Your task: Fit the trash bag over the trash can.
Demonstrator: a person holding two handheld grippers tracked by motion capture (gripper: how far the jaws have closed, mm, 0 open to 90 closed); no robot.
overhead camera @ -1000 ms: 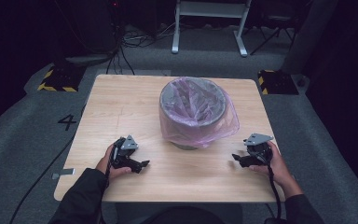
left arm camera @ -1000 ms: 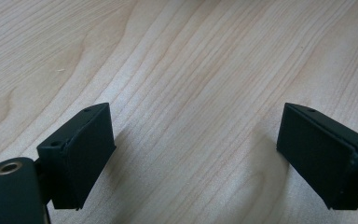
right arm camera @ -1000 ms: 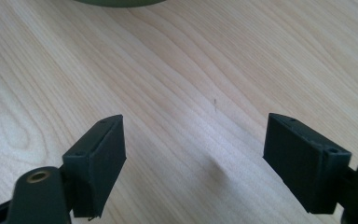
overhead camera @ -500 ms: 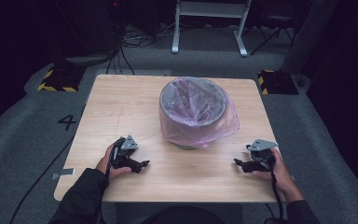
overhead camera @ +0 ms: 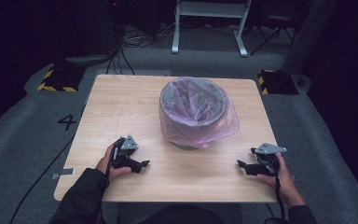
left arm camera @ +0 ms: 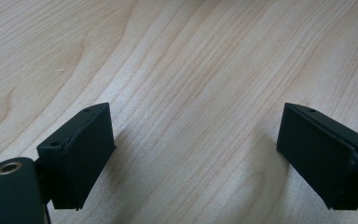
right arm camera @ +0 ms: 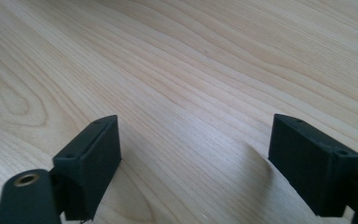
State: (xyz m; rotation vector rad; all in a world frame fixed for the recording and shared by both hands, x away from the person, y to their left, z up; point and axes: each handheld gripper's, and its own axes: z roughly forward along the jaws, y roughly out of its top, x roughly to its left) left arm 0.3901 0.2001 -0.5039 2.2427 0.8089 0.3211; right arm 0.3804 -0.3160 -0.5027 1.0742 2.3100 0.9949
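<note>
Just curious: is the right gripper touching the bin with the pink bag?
Apart. In the high view, bare table lies between the right gripper and the bin.

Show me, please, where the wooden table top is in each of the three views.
High view: the wooden table top lies in the centre, under the bagged grey bin.
Left gripper view: it spreads behind the left hand-held gripper.
Right gripper view: it spreads behind the right hand-held gripper, whose empty jaws have just been opening.
Shared landmark: the pale wood grain.
</note>
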